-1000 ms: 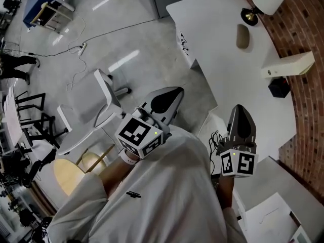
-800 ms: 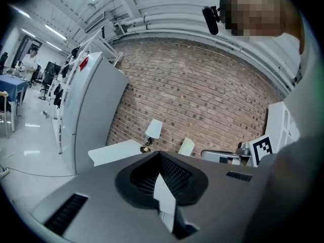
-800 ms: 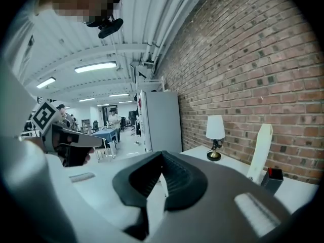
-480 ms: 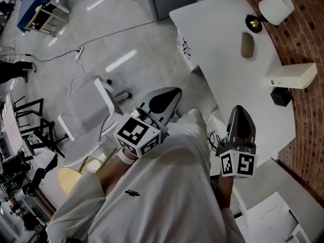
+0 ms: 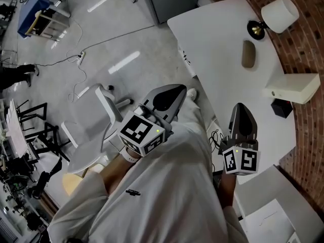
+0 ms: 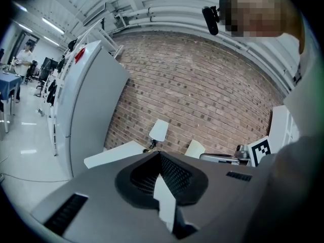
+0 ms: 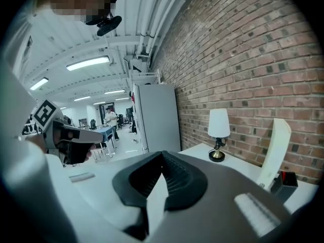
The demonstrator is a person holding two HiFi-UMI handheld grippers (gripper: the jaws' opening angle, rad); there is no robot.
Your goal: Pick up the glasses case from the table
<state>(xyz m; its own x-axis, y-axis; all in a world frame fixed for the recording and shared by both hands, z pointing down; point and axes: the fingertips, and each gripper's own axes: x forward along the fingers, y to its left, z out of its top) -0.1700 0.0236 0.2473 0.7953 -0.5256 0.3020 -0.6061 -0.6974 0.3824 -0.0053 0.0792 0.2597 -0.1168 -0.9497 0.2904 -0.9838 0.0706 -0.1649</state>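
Upper right in the head view, a white table [image 5: 217, 44] runs along a brick wall [image 5: 309, 49]. The glasses case [image 5: 248, 53], a brown oval, lies flat on the table just below the brass foot of a white-shaded lamp [image 5: 280, 14]. Lower right of the case stands a white box [image 5: 293, 87], with a small black box [image 5: 281, 107] just beneath it.

Both claws hang in the lower middle of that view, over the person's white-clad front and well apart from the case. The left gripper [image 5: 177, 90] points toward the upper right, over the grey floor [image 5: 126, 39] beside the table's near edge. Its own view shows the jaws closed tip to tip with nothing between them [image 6: 159, 156].

The right gripper [image 5: 240, 109] sits over the table's lower edge, pointing up the frame. Its jaws are likewise pressed together and empty [image 7: 163, 155], and the lamp shows beyond them.

Left of the left gripper stands a white chair [image 5: 93, 118], and a power strip with its cable [image 5: 81, 48] lies on the floor farther up.
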